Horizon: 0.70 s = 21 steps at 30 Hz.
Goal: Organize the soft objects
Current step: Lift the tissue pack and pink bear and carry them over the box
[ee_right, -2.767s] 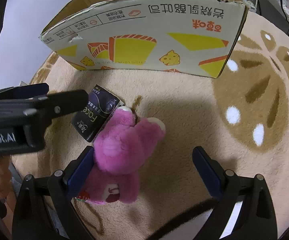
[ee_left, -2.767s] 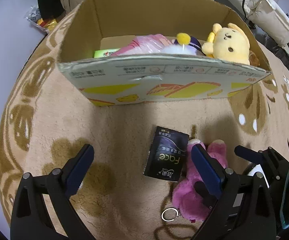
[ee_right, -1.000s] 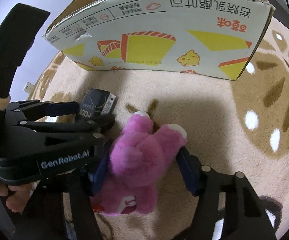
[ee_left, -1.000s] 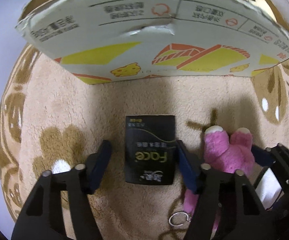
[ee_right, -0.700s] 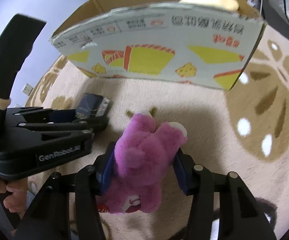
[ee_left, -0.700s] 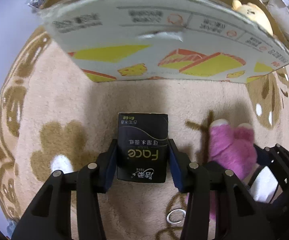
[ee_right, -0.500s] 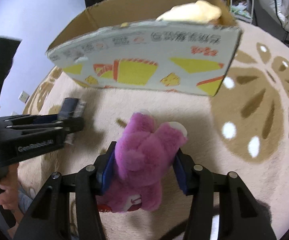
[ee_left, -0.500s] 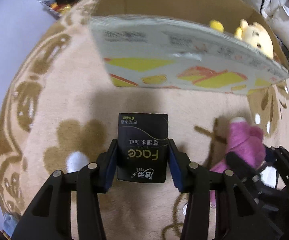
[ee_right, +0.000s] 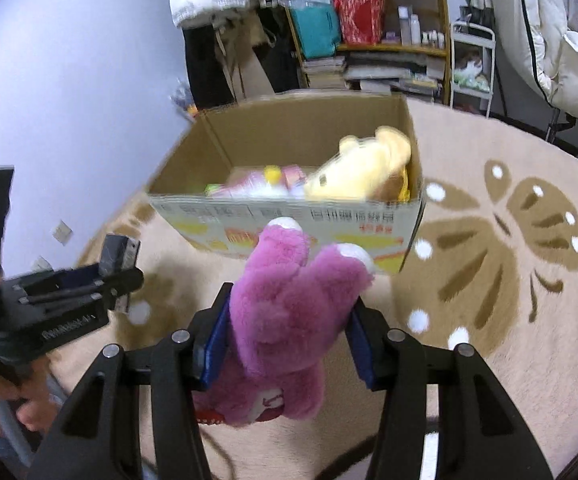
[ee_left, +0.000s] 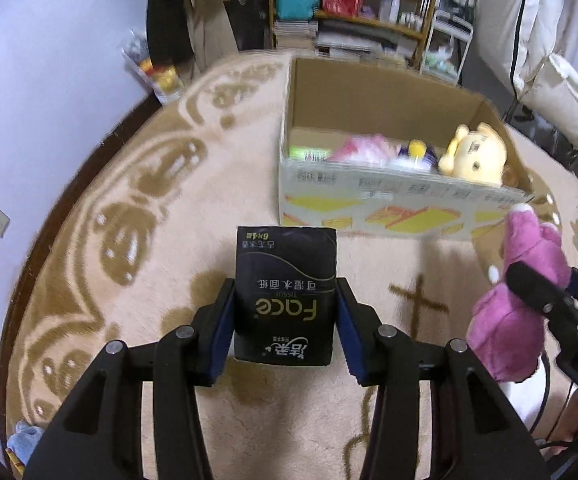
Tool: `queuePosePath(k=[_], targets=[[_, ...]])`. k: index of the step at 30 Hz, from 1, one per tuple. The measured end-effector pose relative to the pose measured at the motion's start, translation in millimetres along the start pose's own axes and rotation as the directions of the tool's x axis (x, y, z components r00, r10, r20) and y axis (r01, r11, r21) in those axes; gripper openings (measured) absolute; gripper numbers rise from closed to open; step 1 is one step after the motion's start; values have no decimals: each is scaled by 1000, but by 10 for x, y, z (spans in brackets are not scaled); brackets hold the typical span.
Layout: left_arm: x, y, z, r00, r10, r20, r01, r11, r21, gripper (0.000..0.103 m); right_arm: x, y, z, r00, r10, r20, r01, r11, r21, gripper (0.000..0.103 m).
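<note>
The left gripper (ee_left: 285, 326) has its jaws clamped on a black tissue pack (ee_left: 285, 294), held clear of the beige rug (ee_left: 149, 240). The right gripper (ee_right: 289, 340) grips a pink plush toy (ee_right: 293, 320), likewise lifted. Beyond both stands an open cardboard box (ee_right: 289, 216) holding a yellow plush (ee_right: 361, 174).

Your left wrist camera looks steeply down along its fingers, close over the rug (ee_left: 89, 300), with the cardboard box (ee_left: 369, 92) ahead and to the right. Your right wrist camera faces the same box (ee_right: 301, 128) more squarely from a similar height. Both views share the box, rug and bookshelf (ee_right: 369, 52); each catches the other gripper at its edge.
</note>
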<state>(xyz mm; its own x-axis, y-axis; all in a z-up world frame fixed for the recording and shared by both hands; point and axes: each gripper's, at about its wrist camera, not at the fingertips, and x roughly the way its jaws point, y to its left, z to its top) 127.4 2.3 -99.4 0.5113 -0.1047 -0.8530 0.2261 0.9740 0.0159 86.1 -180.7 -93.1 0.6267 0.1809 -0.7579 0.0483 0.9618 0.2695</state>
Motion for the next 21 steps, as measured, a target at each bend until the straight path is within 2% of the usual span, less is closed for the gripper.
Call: queuePosePath(k=[4,11,18,21], targets=[[-172,40,129,998,-36,53,36,999,2,45,-239,57,119,998,21,67,-20,1000,-9,55],[-582,-38,340,987,-33,154,26,998,50,45,-538,168,327,989,32,141,-26,999,-41,55],[-753,-136,597,971,-9,241,-13,996,92,45,-582,102,555,983,30,183,-21,998,-51,55],[-726,-159,722,967,-22,255,-1,996,90,45,-562,46,647,981,25,192,-17,999,-45,55]])
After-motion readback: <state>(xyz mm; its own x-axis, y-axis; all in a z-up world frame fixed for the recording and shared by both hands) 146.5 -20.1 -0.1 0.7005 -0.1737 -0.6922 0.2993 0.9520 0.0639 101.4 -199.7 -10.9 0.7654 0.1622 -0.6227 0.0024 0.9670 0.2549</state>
